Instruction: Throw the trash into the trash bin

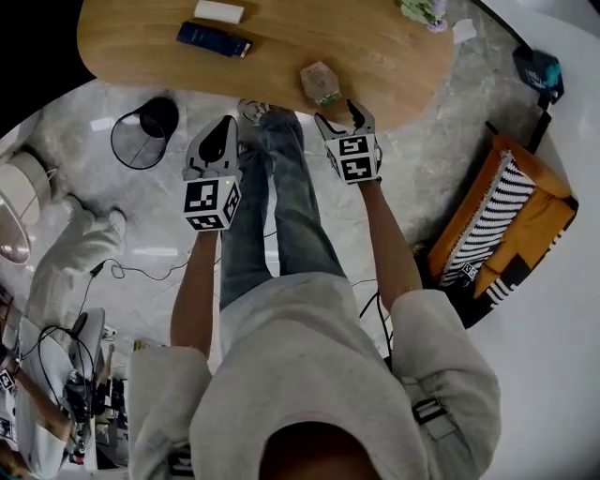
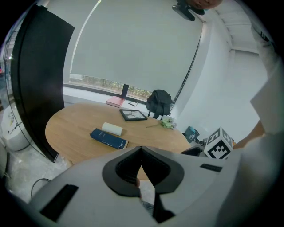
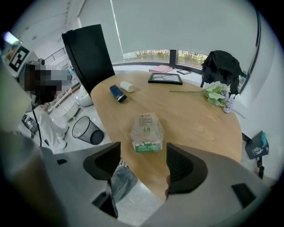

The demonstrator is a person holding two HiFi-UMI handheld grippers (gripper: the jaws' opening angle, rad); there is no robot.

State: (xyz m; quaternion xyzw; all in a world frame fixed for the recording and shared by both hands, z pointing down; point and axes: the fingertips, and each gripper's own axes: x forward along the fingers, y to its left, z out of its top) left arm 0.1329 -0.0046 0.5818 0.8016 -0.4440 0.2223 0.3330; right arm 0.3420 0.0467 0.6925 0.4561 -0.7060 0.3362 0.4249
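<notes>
Trash packet on wooden table, bin on marble floor, right claw wide, left claw closed

We see a wooden table bearing a packet near its edge, a blue book, a white roll, a framed picture and flowers

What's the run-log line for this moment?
stage: reach | left gripper: shut, empty | right gripper: open, short of trash packet | trash packet: on table near edge | trash bin: on floor, upright
</notes>
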